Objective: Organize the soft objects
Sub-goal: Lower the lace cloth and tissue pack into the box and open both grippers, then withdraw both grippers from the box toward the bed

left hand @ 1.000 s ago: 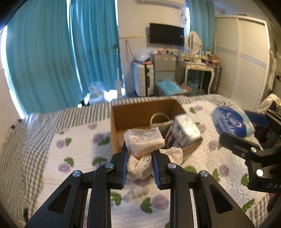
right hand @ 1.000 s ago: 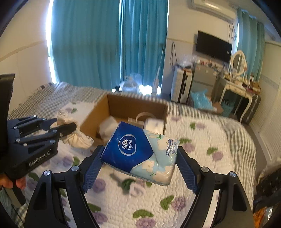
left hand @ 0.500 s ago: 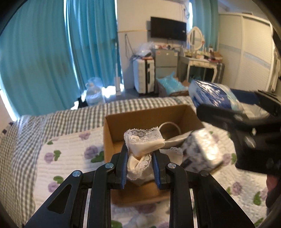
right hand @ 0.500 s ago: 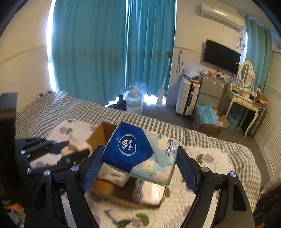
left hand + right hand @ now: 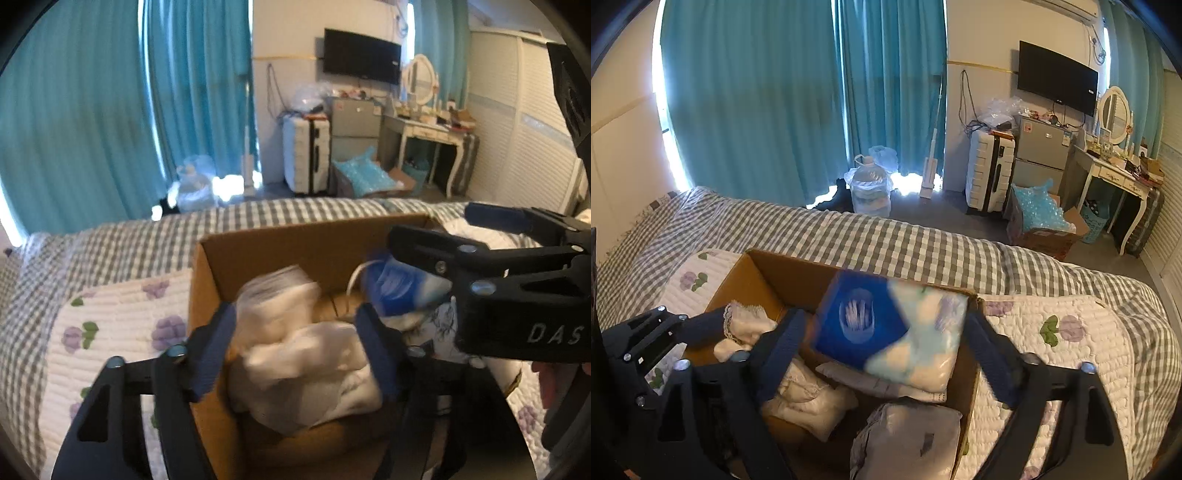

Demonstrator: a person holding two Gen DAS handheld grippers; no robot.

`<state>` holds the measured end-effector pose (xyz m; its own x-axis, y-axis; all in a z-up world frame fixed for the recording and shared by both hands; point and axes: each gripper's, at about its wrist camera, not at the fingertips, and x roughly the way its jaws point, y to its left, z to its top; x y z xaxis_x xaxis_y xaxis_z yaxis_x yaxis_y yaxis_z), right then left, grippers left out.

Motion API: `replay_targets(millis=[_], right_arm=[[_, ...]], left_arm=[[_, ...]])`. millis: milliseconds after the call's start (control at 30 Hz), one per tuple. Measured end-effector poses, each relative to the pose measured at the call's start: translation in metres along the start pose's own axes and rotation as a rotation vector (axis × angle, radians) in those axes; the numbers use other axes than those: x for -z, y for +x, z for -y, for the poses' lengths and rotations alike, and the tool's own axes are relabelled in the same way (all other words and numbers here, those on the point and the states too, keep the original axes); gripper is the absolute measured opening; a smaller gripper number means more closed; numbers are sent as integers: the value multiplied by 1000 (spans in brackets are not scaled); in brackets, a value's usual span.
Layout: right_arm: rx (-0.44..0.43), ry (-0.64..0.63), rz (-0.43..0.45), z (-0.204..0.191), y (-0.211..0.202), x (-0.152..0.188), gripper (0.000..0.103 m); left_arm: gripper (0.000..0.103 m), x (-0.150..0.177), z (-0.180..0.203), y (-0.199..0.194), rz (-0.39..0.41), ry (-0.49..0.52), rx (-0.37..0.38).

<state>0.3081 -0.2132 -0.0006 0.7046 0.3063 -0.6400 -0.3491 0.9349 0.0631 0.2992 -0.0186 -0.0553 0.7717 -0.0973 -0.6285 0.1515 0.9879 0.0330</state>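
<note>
An open cardboard box (image 5: 295, 240) (image 5: 764, 273) sits on the bed. My left gripper (image 5: 295, 321) is open over it; a white lace cloth (image 5: 291, 343) (image 5: 746, 321) lies blurred between the spread fingers, dropping into the box. My right gripper (image 5: 886, 332) is open too; the blue tissue pack (image 5: 886, 328) (image 5: 399, 288) is blurred and loose between its fingers, over the box. A white wrapped pack (image 5: 905, 435) lies in the box's near corner.
The bed has a grey checked sheet (image 5: 886, 243) and a floral quilt (image 5: 1052, 350). Beyond the bed stand teal curtains (image 5: 775, 92), a water jug (image 5: 870, 188), a suitcase (image 5: 990, 170) and a dressing table (image 5: 1115, 173).
Both grippers moved over the box and opened. The lace cloth and the tissue pack, held before, are now loose and falling into the box.
</note>
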Motion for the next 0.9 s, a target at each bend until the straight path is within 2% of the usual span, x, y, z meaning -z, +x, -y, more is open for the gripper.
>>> replay_targets(millis=[167,333,400,433,467,600,800,867,900], right_arm=[[13,23,43,7,-21,-1,97],[44,50,90,13,-68,-5,98],[60,39,107,12,-91,-8,99],[71,28,124,10,-109,-9,100],[78,23,134,9,-120,-10,100],[114,10,183,2,-177,-13,100],[102,-29,248,-16,-253,-12,103],[101,-39,260,-21,-269,-10,103],[99,-40,265,-23,-276,-7,103]], left_arm=[[72,-4,5,-27,30,19,-36],[73,-13,2,-76,79,9,-45],[78,-17,2,-104,108,3,-52],[89,-19,1,-115,120,2,-60],[94,-21,2,-130,139,-1,-76],[94,-26,-1,-173,194,-8,-93],[95,-22,-2,-217,233,-16,-101],[103,-18,-2,-226,238,-17,-105],[103,-14,-2,-230,247,-17,-112]])
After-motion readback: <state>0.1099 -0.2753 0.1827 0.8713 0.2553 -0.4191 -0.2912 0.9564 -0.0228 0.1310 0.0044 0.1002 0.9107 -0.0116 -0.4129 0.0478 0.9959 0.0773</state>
